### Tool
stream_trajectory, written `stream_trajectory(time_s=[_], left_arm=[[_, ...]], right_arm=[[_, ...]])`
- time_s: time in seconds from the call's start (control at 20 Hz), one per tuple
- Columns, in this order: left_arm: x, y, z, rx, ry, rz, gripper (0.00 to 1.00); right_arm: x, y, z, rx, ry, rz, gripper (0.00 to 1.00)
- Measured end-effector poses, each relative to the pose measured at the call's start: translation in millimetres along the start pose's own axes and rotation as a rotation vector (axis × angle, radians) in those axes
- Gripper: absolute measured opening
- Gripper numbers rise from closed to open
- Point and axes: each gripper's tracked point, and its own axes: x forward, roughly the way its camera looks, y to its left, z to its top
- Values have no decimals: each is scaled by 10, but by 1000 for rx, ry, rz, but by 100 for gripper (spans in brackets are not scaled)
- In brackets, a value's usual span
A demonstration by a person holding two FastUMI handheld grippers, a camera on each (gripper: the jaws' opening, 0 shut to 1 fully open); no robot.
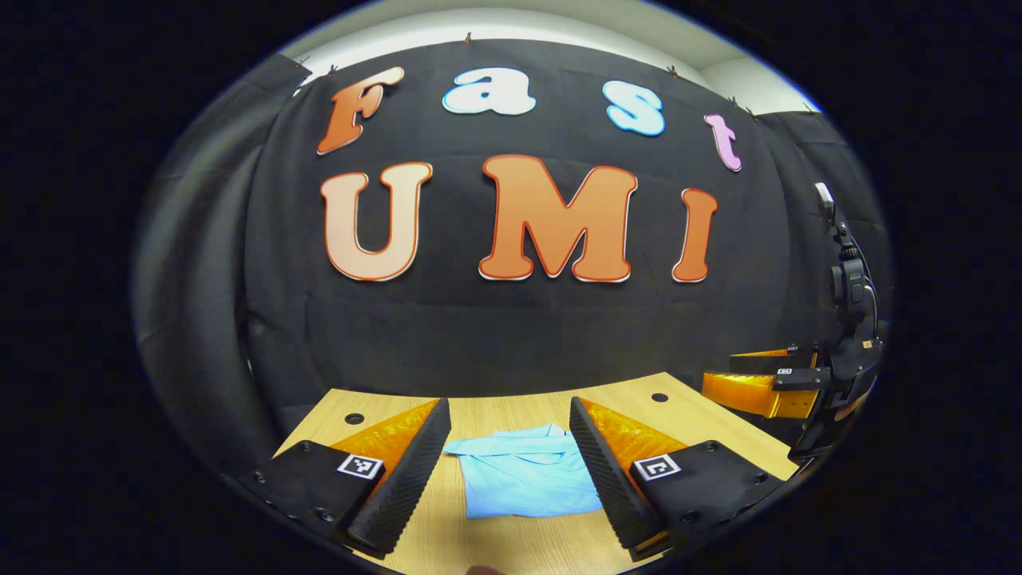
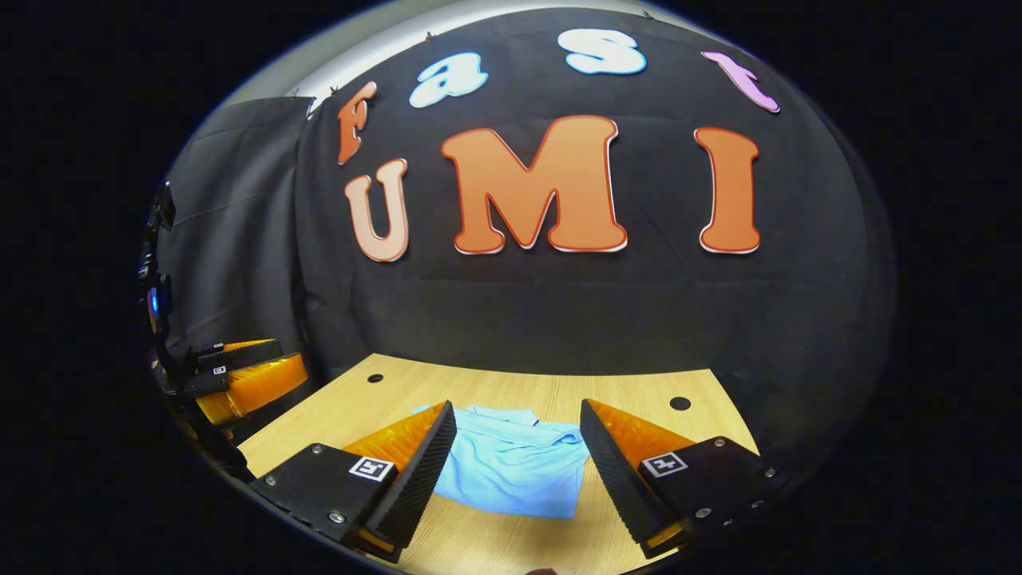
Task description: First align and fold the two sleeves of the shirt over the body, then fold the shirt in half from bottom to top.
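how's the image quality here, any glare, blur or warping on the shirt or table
Left gripper view: shirt sharp and evenly lit, no glare; the table edge bows from fisheye warp. Right gripper view: shirt equally crisp, soft shadows only, table edge curved likewise.

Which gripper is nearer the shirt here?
Neither clearly: the two look about level. The left gripper and the right gripper are both open, raised off the wooden table, with the shirt lying between their fingers ahead.
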Motion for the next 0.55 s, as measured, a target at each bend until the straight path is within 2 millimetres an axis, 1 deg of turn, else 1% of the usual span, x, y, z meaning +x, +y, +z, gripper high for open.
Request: stream_trajectory(time_s=[0.1, 0.25, 0.3, 0.35, 0.45, 0.55], left_arm=[[-312, -121, 76, 3, -37, 7, 98], [-701, -257, 156, 35, -91, 31, 98], [-813, -297, 197, 49, -112, 36, 95], [-915, -301, 219, 61, -130, 48, 98], [-1057, -349, 260, 84, -160, 61, 95], [-1132, -380, 286, 94, -180, 69, 97]], right_arm=[[-279, 90, 0, -17, -25, 22, 97], [-662, 158, 51, -53, -79, 24, 97], [-763, 159, 55, -66, -98, 24, 97], [-841, 151, 62, -76, -112, 21, 97], [-976, 158, 65, -86, -137, 21, 97], [-1057, 166, 95, -95, -166, 21, 97]])
